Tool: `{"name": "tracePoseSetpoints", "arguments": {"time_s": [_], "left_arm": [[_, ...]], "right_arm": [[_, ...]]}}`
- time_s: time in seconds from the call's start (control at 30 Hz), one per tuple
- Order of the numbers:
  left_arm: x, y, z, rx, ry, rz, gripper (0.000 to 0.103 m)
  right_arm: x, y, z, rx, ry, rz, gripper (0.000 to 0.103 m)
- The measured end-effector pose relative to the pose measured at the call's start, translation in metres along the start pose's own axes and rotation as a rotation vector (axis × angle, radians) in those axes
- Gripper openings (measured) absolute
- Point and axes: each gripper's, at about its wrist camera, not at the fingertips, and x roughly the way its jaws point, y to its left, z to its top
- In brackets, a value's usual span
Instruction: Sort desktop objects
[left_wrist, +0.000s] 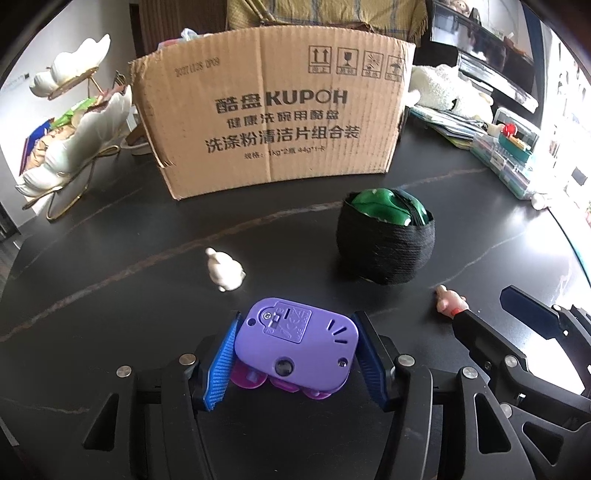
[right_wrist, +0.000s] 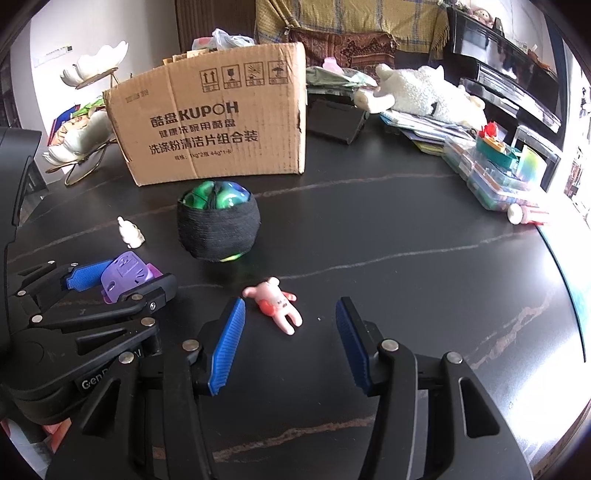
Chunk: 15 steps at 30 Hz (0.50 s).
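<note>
My left gripper (left_wrist: 295, 354) has its blue pads against both sides of a purple toy car (left_wrist: 297, 345) lying upside down, wheels toward me; it also shows in the right wrist view (right_wrist: 123, 275). My right gripper (right_wrist: 290, 325) is open, its jaws on either side of a small pink pig figure (right_wrist: 275, 304) lying on the dark table (right_wrist: 406, 277). A white figurine (left_wrist: 224, 271) stands left of a black-wrapped ball with green showing (left_wrist: 386, 236). A cardboard box (left_wrist: 273, 114) stands behind.
A white shell-shaped tiered stand (left_wrist: 70, 147) sits at the far left. A plush lamb (right_wrist: 421, 92), stacked books and clear plastic cases (right_wrist: 495, 173) line the right side. The table's curved edge (right_wrist: 569, 277) runs along the right.
</note>
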Motion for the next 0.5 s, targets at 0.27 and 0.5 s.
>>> {"name": "tracePoseSetpoints", "arguments": {"time_s": [0.27, 0.5], "left_arm": [[0.006, -0.001, 0.002, -0.001, 0.005, 0.011, 0.055], [0.014, -0.002, 0.005, -0.005, 0.018, 0.025, 0.055]], "right_arm": [[0.013, 0.002, 0.005, -0.007, 0.025, 0.02, 0.043], [0.022, 0.001, 0.007, -0.015, 0.034, 0.025, 0.041]]}}
